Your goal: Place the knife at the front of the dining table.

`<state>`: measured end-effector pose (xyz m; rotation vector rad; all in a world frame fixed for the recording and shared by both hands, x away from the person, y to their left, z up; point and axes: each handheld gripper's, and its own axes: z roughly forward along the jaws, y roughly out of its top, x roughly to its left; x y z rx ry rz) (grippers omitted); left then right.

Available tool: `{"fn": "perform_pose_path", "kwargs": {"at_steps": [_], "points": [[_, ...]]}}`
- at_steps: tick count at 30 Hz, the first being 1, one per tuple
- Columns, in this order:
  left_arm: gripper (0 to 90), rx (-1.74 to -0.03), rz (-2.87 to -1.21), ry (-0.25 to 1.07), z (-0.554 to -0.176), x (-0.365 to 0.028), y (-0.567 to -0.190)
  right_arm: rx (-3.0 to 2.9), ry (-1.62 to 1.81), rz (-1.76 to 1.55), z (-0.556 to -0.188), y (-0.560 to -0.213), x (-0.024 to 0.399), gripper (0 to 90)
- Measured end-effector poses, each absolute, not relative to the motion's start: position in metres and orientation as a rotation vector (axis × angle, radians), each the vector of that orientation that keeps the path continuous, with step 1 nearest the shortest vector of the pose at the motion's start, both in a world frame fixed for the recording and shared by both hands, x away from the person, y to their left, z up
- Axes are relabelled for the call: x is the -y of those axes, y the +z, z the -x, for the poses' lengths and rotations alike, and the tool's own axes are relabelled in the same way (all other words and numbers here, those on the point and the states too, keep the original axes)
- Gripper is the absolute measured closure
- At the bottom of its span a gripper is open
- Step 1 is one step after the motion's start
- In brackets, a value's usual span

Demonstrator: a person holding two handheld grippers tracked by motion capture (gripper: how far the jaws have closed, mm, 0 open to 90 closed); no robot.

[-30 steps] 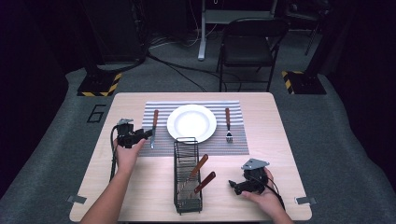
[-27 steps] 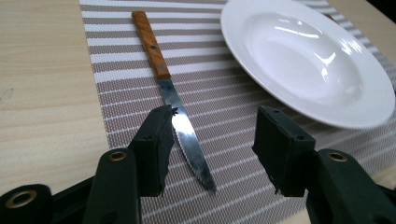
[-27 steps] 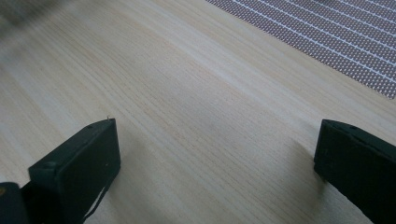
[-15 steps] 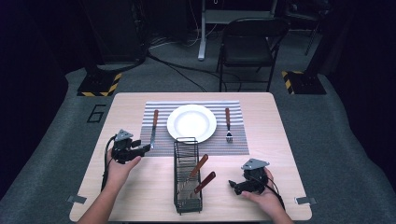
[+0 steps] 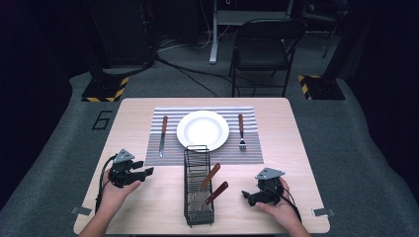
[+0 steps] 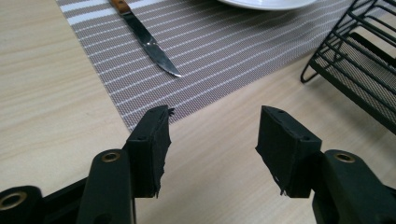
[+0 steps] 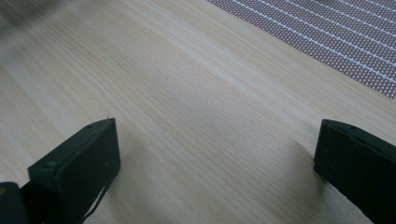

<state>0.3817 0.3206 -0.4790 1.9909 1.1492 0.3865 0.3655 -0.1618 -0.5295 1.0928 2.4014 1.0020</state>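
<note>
A matt woven placemat (image 6: 224,51) is laid on the pale wood-grain table (image 7: 196,116); beside it, a black wire rack (image 6: 359,70); on it, a glossy steel-bladed knife (image 6: 156,49).

My left gripper (image 5: 147,172) is back from the knife (image 5: 162,135), off the striped placemat (image 5: 168,148) and nearer the table's near edge, left of the wire rack (image 5: 197,185). Its jaws have just been opening, with nothing between them but bare wood.

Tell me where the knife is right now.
In the high view the knife lies on the striped placemat, just left of the white plate, blade toward the person; the open, empty left gripper sits nearer the table's front-left.
</note>
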Motion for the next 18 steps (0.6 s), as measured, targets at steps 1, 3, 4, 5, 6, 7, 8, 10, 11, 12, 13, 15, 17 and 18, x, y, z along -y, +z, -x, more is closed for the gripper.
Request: {"fn": "perform_pose_path", "kwargs": {"at_steps": [1, 3, 4, 5, 6, 7, 8, 10, 11, 12, 13, 15, 17, 18], "points": [[43.3, -1.146, -1.993, 0.383, -0.380, -0.320, -0.480, -2.401, 1.003, -1.093, -0.366, -0.529, 0.162, 0.0], [43.2, -1.141, -1.997, 0.378, -0.378, -0.317, -0.483, -2.402, 1.002, -1.093, -0.366, -0.529, 0.162, 0.0], [43.1, -1.134, -2.008, 0.367, -0.377, -0.317, -0.483, -2.402, 1.002, -1.093, -0.365, -0.529, 0.162, 0.0], [42.8, -1.132, -2.007, 0.365, -0.376, -0.315, -0.484, -2.401, 1.002, -1.092, -0.366, -0.529, 0.162, 0.0], [42.6, -1.133, -2.011, 0.357, -0.375, -0.314, -0.485, -2.402, 1.002, -1.093, -0.365, -0.529, 0.162, 0.0], [42.2, -1.122, -2.016, 0.352, -0.375, -0.313, -0.487, -2.402, 1.002, -1.092, -0.366, -0.529, 0.162, 0.0], [41.8, -1.119, -2.018, 0.348, -0.375, -0.311, -0.488, -2.402, 1.002, -1.092, -0.366, -0.529, 0.162, 0.0], [41.5, -1.098, -2.024, 0.346, -0.374, -0.306, -0.491, -2.401, 1.002, -1.092, -0.366, -0.529, 0.162, 0.0], [41.2, -1.082, -2.040, 0.345, -0.374, -0.305, -0.492, -2.402, 1.002, -1.093, -0.366, -0.529, 0.162, 0.0], [41.2, -1.065, -2.056, 0.343, -0.374, -0.303, -0.493, -2.401, 1.002, -1.093, -0.365, -0.529, 0.162, 0.0], [41.1, -1.051, -2.066, 0.336, -0.373, -0.301, -0.494, -2.402, 1.002, -1.092, -0.366, -0.529, 0.162, 0.0], [41.2, -1.016, -2.080, 0.340, -0.372, -0.297, -0.495, -2.401, 1.002, -1.092, -0.366, -0.529, 0.162, 0.0], [41.0, -0.992, -2.077, 0.346, -0.371, -0.293, -0.497, -2.402, 1.002, -1.092, -0.366, -0.529, 0.162, 0.0], [41.1, -0.977, -2.085, 0.348, -0.370, -0.292, -0.498, -2.401, 1.002, -1.092, -0.366, -0.529, 0.162, 0.0]]}}
